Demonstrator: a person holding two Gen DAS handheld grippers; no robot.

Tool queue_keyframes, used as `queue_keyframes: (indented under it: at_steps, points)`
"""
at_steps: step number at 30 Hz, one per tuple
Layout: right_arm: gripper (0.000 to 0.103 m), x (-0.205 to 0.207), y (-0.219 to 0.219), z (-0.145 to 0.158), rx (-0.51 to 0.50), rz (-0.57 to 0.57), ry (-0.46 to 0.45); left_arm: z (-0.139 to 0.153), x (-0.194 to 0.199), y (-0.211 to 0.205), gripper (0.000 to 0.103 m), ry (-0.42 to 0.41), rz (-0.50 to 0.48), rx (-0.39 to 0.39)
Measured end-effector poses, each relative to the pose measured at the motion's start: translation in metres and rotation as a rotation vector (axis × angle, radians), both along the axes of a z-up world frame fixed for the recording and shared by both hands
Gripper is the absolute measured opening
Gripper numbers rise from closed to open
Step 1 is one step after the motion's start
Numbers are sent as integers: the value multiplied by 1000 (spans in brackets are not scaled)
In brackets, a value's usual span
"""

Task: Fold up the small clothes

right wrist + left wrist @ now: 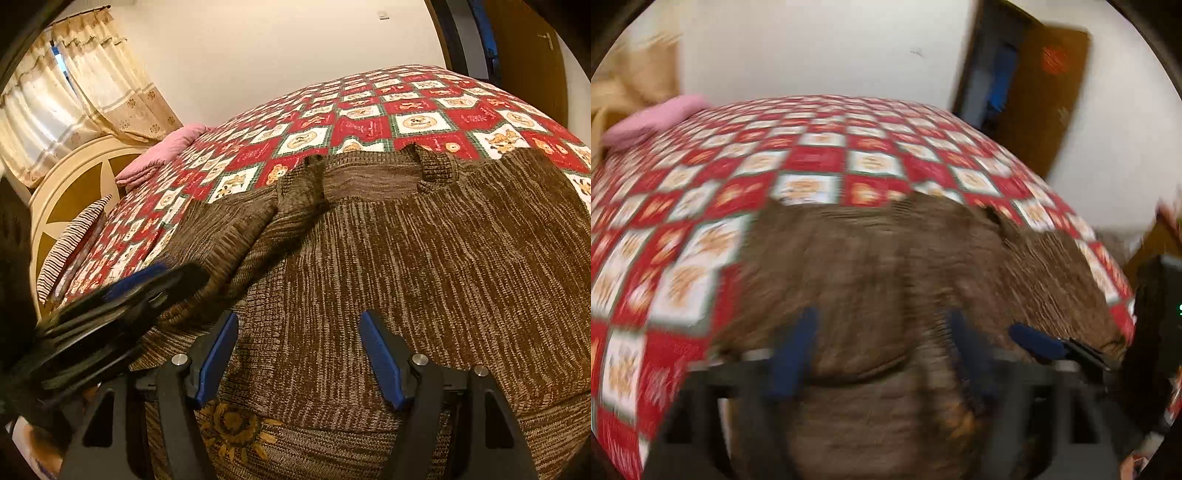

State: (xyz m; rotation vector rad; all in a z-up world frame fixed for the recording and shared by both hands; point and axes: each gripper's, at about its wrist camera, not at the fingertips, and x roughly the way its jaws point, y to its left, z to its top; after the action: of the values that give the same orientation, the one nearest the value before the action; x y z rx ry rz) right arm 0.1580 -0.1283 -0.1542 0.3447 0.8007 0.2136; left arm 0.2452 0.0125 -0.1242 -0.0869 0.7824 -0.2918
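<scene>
Two black arms with blue pads stand wide apart: that is the right gripper, holding nothing, just above the near edge of the bed. Under it lies a brown knitted sweater with a yellow sunflower near its hem. One sleeve is folded across its left side. The left gripper hangs over the same hem, also spread apart, though that view is blurry. The sweater rests on a red and white checked bedspread. A pink pillow sits at the far left corner, by the cream curtains.
</scene>
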Motion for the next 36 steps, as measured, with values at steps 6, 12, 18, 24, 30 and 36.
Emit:
queue_keyframes:
  at_steps: [6, 12, 18, 24, 30, 36]
  points:
    - [70, -1, -6, -2, 42, 0, -3, -23, -25, 72, 103, 3, 267, -76]
    - [69, 1, 4, 14, -28, -13, 38, -46, -23, 86, 103, 67, 354, -163]
    - [69, 17, 47, 68, -153, 57, -111, -46, -18, 76, 103, 77, 358, -97]
    - [24, 76, 74, 21, -298, 69, 92, -49, -15, 80, 103, 81, 360, -97]
    - [11, 43, 57, 45, -222, 71, -43, -50, -14, 77, 103, 84, 360, -83]
    - [14, -3, 20, 39, -142, 69, -36, -50, -14, 79, 103, 80, 359, -95]
